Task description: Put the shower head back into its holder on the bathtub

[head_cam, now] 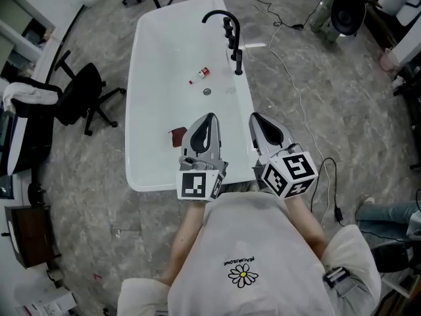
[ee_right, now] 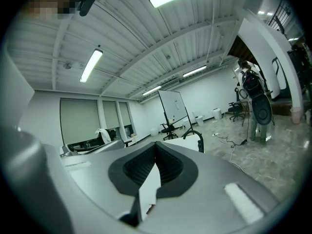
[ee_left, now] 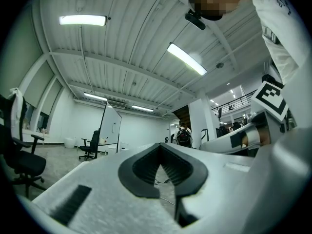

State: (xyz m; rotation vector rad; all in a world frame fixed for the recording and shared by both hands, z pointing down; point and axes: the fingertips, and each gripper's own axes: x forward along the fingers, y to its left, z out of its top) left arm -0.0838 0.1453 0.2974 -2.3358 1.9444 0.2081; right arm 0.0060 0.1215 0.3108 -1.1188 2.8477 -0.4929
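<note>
White bathtub (head_cam: 158, 58) stretches away ahead of both tongs, its near end beneath them. Inside it a small white bottle (head_cam: 199, 76) with a red cap lies on its side, well ahead of the left tongs (head_cam: 208, 118) (ee_left: 160, 145), cap end turned toward the black faucet (head_cam: 220, 16) at the far end. The round drain (head_cam: 207, 91) sits between that bottle and the left tongs' tips. A dark red scrap (head_cam: 177, 137) lies on the tub floor just beside the left tongs, on their outer side.

A short black piece, apparently the shower head (head_cam: 238, 61), stands on the tub's right rim, well ahead of the right tongs (head_cam: 255, 118) (ee_right: 156, 144) and on the near side of the faucet. Its long axis runs up from the rim. It is too small to tell which end sprays, or how it sits in a holder.

Both tongs are closed with the dark pads meeting at the tips and nothing between them. They lie side by side, near each other, pointing toward the faucet end. The right gripper view shows the faucet's black arch (ee_right: 195, 136) past the tips
</note>
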